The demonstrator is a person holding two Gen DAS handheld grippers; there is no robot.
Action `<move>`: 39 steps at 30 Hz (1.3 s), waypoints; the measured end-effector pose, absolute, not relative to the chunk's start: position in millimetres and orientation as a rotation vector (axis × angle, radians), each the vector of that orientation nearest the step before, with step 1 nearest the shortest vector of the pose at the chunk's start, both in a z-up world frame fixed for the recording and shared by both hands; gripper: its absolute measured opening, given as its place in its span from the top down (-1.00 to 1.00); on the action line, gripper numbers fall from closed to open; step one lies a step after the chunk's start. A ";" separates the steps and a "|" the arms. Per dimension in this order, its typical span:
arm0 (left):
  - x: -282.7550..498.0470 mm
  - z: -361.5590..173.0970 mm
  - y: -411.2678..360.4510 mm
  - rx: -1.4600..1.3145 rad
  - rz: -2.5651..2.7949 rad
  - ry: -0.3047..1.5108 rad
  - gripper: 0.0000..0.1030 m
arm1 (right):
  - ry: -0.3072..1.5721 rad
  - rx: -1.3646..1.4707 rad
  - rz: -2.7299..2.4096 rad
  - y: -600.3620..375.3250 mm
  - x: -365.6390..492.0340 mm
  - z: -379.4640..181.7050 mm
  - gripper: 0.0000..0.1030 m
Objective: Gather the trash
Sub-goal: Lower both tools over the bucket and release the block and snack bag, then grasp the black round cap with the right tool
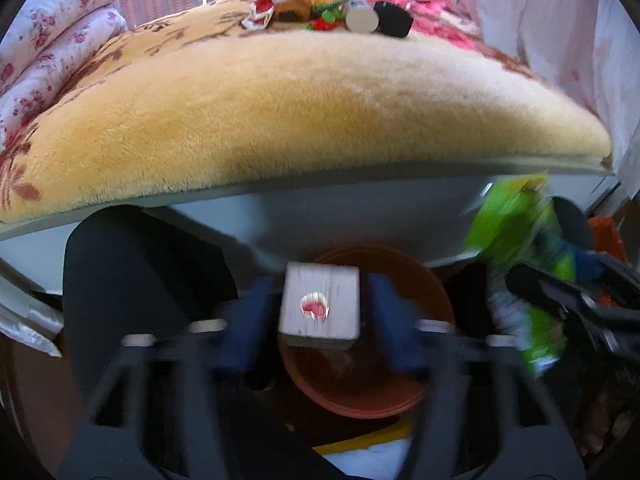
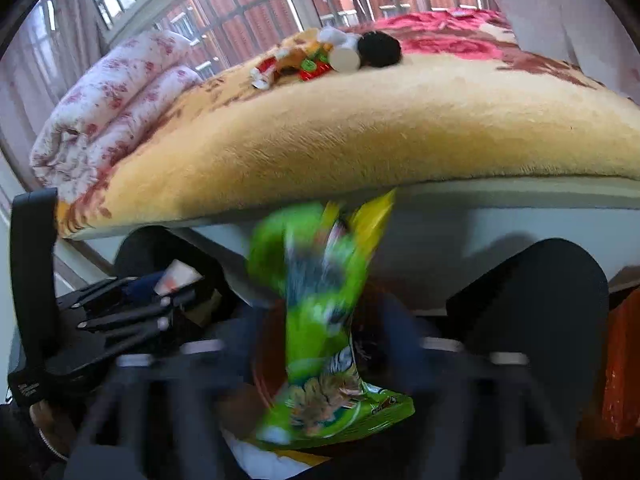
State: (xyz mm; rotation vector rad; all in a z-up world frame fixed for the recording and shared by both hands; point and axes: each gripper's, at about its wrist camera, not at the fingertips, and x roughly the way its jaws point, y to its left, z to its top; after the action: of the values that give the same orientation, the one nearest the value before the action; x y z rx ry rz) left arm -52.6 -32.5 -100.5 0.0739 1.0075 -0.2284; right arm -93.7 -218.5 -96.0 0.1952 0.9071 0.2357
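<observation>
Left gripper [image 1: 320, 316]: fingers spread, pads clear of the small white carton [image 1: 320, 306] that sits loose between them, directly over the terracotta basin [image 1: 424, 392] on the floor. Carton face bears a red-and-white mark; no lettering readable.

Right gripper [image 2: 320, 344]: fingers likewise spread, with the green snack bag [image 2: 320, 320] blurred between and ahead of them, unpinched, its lower end over the same basin. Cartoon artwork and some print on the bag; blur leaves the writing illegible.

Risks, as judged: both items are unheld above one narrow bowl, so either may strike the rim or the other and land on the floor. The light bag could drift sideways or catch on a finger. The two grippers stand close and could knock.

Beyond the fingers: the bed edge under a tan plush blanket [image 1: 320, 120]. Farther still, remaining trash [image 1: 328, 14] in a heap, including a white cup and a black cup; no labels legible.
</observation>
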 end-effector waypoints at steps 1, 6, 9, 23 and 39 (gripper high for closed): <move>-53.0 -100.5 -32.1 0.074 -0.226 1.004 -0.59 | 0.912 0.191 0.226 -219.6 -92.5 -97.5 -0.43; -55.4 -97.7 -32.1 0.075 -0.228 0.987 -0.59 | 0.905 0.233 0.196 -232.3 -93.6 -98.5 -0.43; -55.8 -96.1 -32.3 0.075 -0.228 0.982 -0.59 | 0.889 0.246 0.185 -237.2 -96.2 -95.8 -0.43; -32.9 -38.7 -11.8 0.010 -0.215 0.812 -0.72 | 0.683 0.073 0.217 -246.6 11.9 -5.3 -0.43; 17.5 -36.8 -7.2 -0.039 -0.180 0.806 -0.73 | 0.846 0.231 0.186 -272.1 248.1 -31.5 -0.37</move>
State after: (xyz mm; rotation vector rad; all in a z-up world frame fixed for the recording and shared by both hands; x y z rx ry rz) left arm 17.5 -7.2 -36.8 -0.0389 0.8058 -0.1796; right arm 248.1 -272.1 -31.5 0.2313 0.8458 0.1856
